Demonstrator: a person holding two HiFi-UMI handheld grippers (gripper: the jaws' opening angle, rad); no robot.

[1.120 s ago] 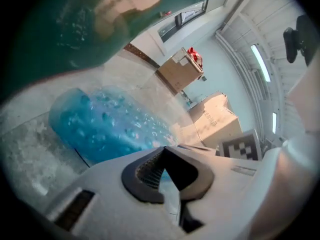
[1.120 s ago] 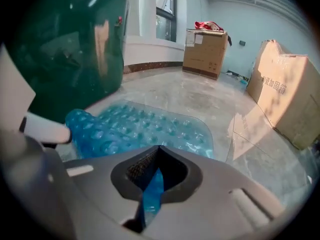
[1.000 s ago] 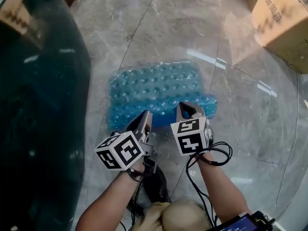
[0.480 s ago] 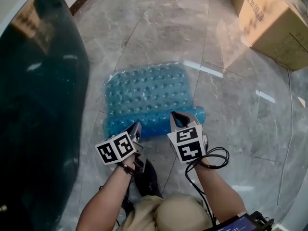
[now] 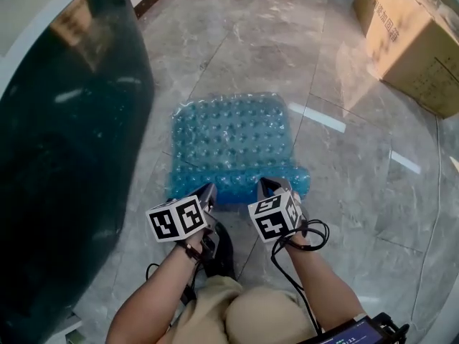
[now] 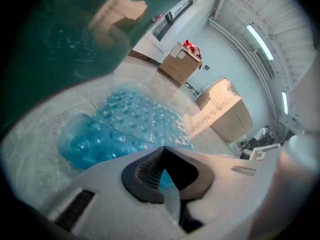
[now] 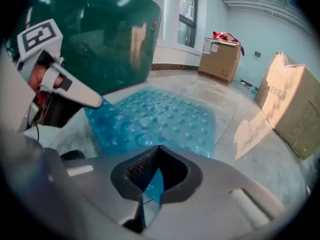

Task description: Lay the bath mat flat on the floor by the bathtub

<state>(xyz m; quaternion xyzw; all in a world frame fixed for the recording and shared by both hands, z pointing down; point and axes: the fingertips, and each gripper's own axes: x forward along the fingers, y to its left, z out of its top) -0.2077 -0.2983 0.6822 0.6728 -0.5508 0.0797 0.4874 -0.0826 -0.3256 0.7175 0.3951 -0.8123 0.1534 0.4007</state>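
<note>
A dark green bathtub (image 5: 64, 156) fills the left of the head view, its glossy wall curving down to a grey marble floor (image 5: 351, 178). Just beside it lies a see-through blue bath mat (image 5: 233, 138) studded with bubbles. Its far part is spread flat on the tiles, while the near edge forms a thicker, darker band that looks doubled over. At that near edge the person, seen from above with both forearms reaching forward, holds the mat with two handheld tools. The left gripper (image 5: 209, 190) has its jaws closed together on the mat's near left corner, and its own view shows a sliver of blue sheet pinched between the dark ribbed pads (image 6: 150, 170). The right gripper (image 5: 273, 185) bites the same edge further right, jaws likewise pressed together on the blue sheet – a strip of it shows in the slot between its pads (image 7: 137, 169). Each tool carries a cube with black-and-white square markers, and a black cable (image 5: 310, 236) loops at the right wrist. To the right, well apart from the mat, a large cardboard box (image 5: 412, 41) stands on the floor, and a second box (image 7: 220, 59) sits further back by the wall.
</note>
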